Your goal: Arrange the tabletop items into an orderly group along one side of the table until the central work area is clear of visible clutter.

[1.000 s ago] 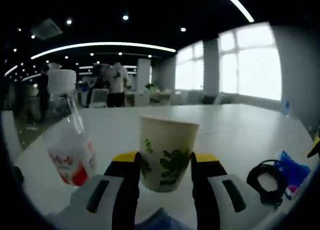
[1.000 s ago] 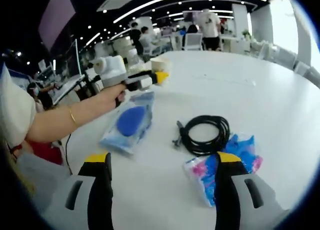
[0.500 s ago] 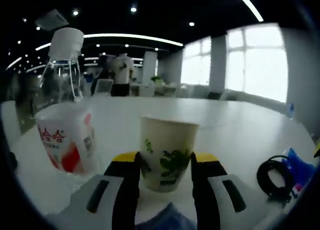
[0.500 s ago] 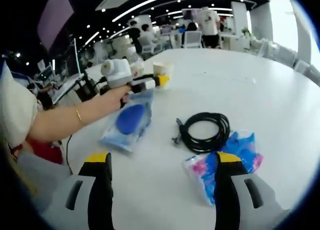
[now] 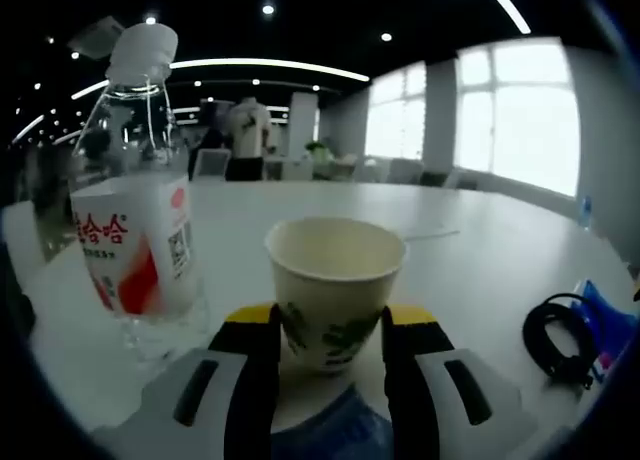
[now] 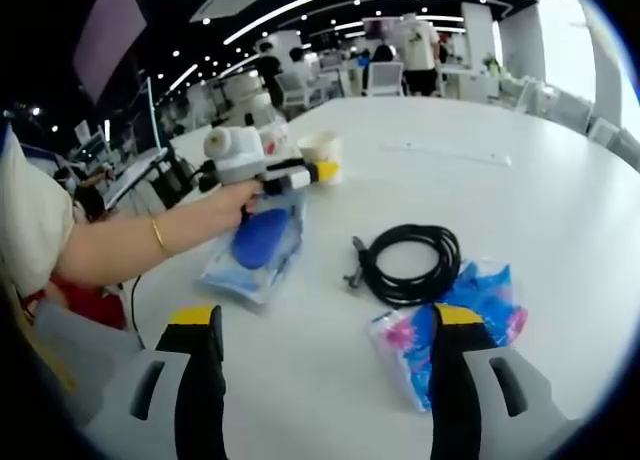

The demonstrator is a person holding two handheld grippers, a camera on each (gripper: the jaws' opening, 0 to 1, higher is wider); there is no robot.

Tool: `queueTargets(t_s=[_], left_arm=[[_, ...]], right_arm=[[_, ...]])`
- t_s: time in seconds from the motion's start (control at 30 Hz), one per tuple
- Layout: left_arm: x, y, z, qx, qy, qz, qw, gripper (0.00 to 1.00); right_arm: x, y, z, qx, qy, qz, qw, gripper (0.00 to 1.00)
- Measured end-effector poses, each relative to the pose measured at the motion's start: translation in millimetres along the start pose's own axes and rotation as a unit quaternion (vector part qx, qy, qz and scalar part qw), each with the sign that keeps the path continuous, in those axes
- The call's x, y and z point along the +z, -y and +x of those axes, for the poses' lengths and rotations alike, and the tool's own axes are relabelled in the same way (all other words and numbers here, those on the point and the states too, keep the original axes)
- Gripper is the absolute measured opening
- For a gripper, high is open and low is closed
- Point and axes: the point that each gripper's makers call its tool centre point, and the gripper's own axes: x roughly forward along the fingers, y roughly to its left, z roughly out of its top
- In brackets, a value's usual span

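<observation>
My left claw (image 5: 330,355) grips the paper cup (image 5: 334,287); a water bottle (image 5: 135,205) stands just beside it. My right claw (image 6: 318,380) gapes wide, holding nothing. Ahead lie a coiled black cable (image 6: 410,264) and a blue packet (image 6: 455,322).

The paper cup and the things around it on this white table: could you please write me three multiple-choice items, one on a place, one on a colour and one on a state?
1. Where is the paper cup?
A. between the left claw's jaws
B. on top of the cable
C. lying inside the blue packet

2. What colour is the coiled cable?
A. red
B. white
C. black

3. What state is the right claw in?
A. shut on the cable
B. open, holding nothing
C. shut on the bottle

Answers: 1 A, the left claw has a jaw on each side of the cup, beside the water bottle. 2 C, the coil is black against the white table. 3 B, its jaws stand wide apart over the table.
</observation>
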Motion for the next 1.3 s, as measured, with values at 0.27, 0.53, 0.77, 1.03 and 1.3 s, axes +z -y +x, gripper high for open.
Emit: queueTargets(t_s=[0.27, 0.53, 0.77, 1.03, 1.3], left_arm=[[-3.7, -1.1, -2, 0.003, -0.015, 0.002, 0.9999, 0.38], [4.2, 1.4, -9, -0.003, -0.015, -0.005, 0.9999, 0.47], [10.9, 10.2, -17, -0.014, -0.022, 0.002, 0.9997, 0.57], [17.2, 15.2, -28, -0.014, -0.038, 0.011, 0.9991, 0.69], [23.8, 32.3, -40, -0.027, -0.046, 0.006, 0.9986, 0.76]], right_arm=[[-0.3, 0, 0, 0.000, -0.002, 0.000, 1.0000, 0.84], [1.3, -2, 0, 0.004, 0.001, 0.001, 1.0000, 0.85], [3.4, -3, -1, 0.006, 0.006, 0.000, 1.0000, 0.86], [6.4, 0, -4, -0.001, 0.013, -0.001, 0.9999, 0.86], [11.3, 7, -6, -0.015, 0.024, -0.002, 0.9996, 0.87]])
